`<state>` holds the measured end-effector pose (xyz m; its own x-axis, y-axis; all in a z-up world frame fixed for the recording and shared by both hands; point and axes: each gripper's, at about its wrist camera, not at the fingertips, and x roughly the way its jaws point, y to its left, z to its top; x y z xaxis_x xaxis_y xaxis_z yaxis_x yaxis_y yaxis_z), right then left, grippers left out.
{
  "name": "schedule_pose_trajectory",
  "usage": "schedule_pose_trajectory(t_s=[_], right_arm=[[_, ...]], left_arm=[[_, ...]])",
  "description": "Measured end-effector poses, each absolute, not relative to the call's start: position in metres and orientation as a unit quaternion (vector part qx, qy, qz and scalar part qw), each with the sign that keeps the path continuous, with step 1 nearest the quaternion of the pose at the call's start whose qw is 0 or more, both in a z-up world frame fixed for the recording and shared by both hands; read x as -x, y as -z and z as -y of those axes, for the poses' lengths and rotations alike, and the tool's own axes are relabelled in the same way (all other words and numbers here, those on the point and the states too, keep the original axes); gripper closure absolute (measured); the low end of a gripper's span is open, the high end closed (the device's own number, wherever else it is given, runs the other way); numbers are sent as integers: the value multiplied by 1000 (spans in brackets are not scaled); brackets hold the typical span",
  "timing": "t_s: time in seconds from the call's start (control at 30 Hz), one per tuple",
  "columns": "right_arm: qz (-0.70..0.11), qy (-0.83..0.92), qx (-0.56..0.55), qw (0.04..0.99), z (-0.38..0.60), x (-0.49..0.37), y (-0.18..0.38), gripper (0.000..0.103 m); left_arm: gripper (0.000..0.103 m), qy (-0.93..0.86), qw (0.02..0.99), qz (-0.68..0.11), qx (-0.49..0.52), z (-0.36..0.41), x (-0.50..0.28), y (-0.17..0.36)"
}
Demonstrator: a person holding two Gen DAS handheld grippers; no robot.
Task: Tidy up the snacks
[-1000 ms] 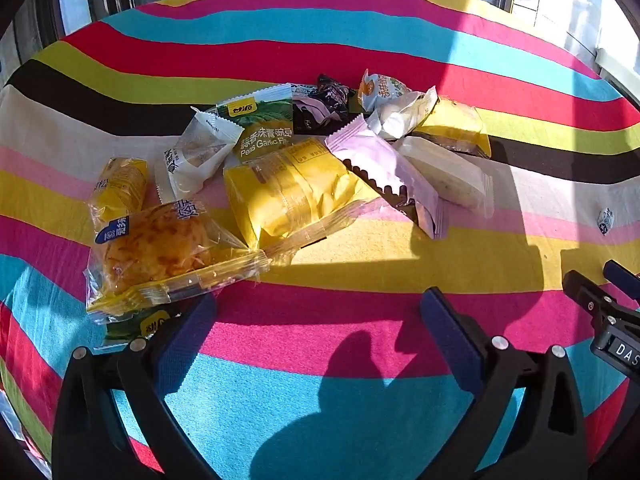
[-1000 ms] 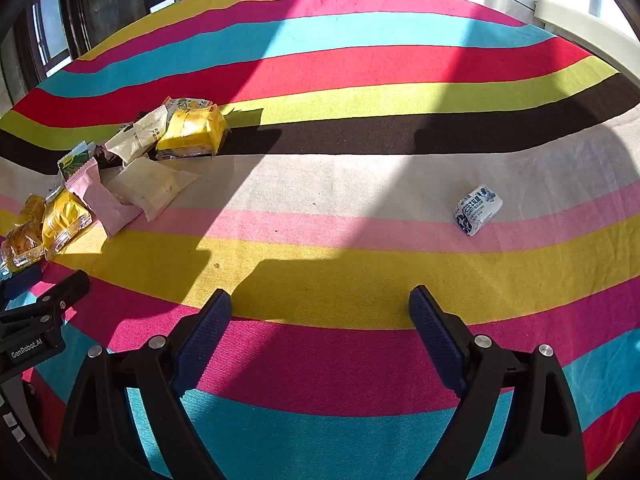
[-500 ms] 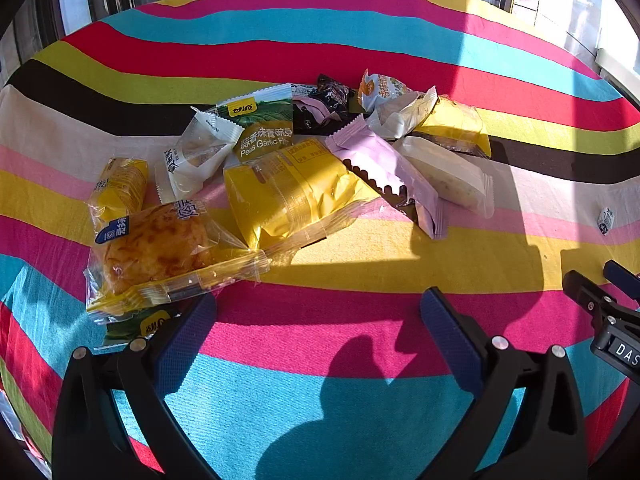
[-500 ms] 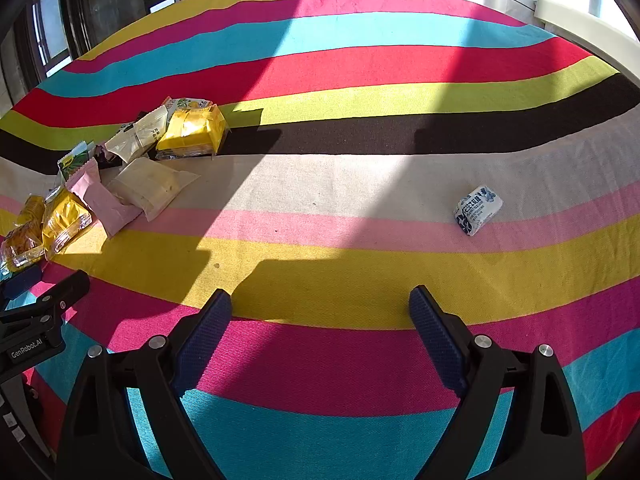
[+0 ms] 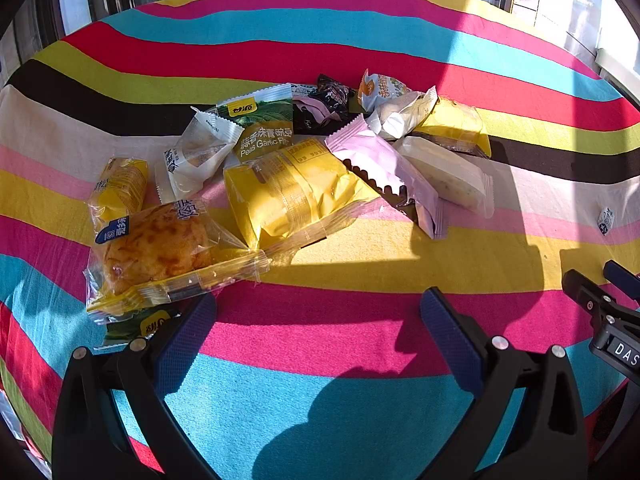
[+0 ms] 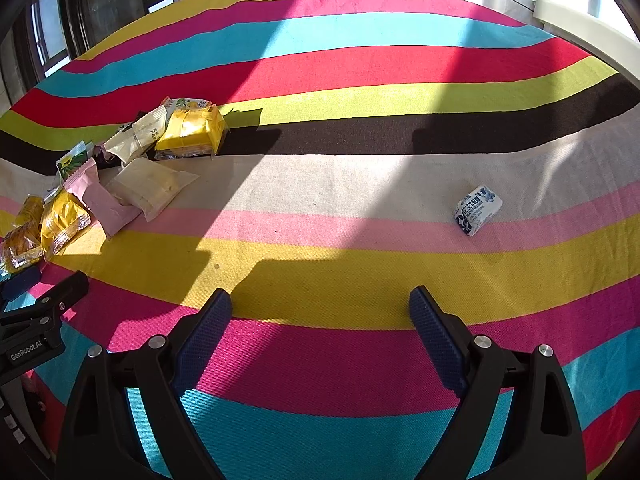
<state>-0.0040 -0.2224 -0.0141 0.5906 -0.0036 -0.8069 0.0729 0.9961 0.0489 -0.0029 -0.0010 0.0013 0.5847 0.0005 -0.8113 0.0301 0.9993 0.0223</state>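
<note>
While both tongs hang empty above the cloth, the scene reads so:

Counter: covered by a striped cloth [image 6: 320, 264] in yellow, pink, blue, red, black and cream bands; it fills both views.
Left tongs [image 5: 318, 312]: spread wide, nothing between the blue pads, held over the pink and blue stripes.
Right tongs [image 6: 320, 308]: also spread wide and empty, over the pink stripe; the left tongs show at their far left edge.
Snack pile: ahead of the left tongs and a little to their left; far to the left of the right tongs.
Bun in clear wrapper [image 5: 156, 248]: nearest to the left finger of the left tongs, just ahead of it, lying over a green packet [image 5: 140, 326].
Large yellow cake pack [image 5: 292, 192]: straight ahead of the left tongs, touching the bun wrapper.
Pink packet [image 5: 384, 168]: ahead and slightly right, leaning on the yellow pack.
White flat packet [image 5: 444, 176]: just right of the pink one.
Green pea packet [image 5: 262, 124]: behind the yellow pack.
Small yellow roll [image 5: 120, 188]: far left of the pile.
Small blue-and-white packet [image 6: 478, 210]: alone, ahead and to the right of the right tongs, well apart from the pile, on the pink and cream bands.
</note>
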Motion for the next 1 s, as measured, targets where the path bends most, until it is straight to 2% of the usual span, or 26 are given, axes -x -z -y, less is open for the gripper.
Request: schedule_pose_trajectory(t_s=[0.2, 0.27, 0.43, 0.53, 0.63, 0.7, 0.9, 0.93, 0.97, 1.0], right_arm=[[-465, -30, -27, 884, 229, 4, 11, 16], [-453, -43, -41, 889, 240, 6, 7, 16], [-403, -25, 2, 915, 280, 0, -7, 16], [-406, -35, 32, 913, 303, -17, -2, 18], [-423, -51, 56, 903, 320, -32, 7, 22], [-429, -67, 70, 898, 323, -40, 11, 29], [-433, -131, 75, 889, 327, -56, 17, 30], [-433, -141, 72, 887, 327, -56, 17, 32], [-433, -152, 66, 886, 328, -54, 17, 40], [-433, -162, 57, 885, 329, -52, 17, 52]], left_arm=[[1, 8, 890, -456, -17, -1, 1, 0], [1, 8, 890, -456, -17, -1, 1, 0], [1, 8, 890, -456, -17, -1, 1, 0], [1, 8, 890, -456, -17, -1, 1, 0], [1, 8, 890, -456, -17, 0, 1, 0], [1, 8, 890, -456, -17, 0, 1, 0], [1, 9, 890, -456, -17, 0, 1, 0], [1, 9, 890, -456, -17, 0, 1, 0], [1, 10, 890, -456, -18, 0, 1, 0], [1, 10, 890, -456, -18, 0, 1, 0]])
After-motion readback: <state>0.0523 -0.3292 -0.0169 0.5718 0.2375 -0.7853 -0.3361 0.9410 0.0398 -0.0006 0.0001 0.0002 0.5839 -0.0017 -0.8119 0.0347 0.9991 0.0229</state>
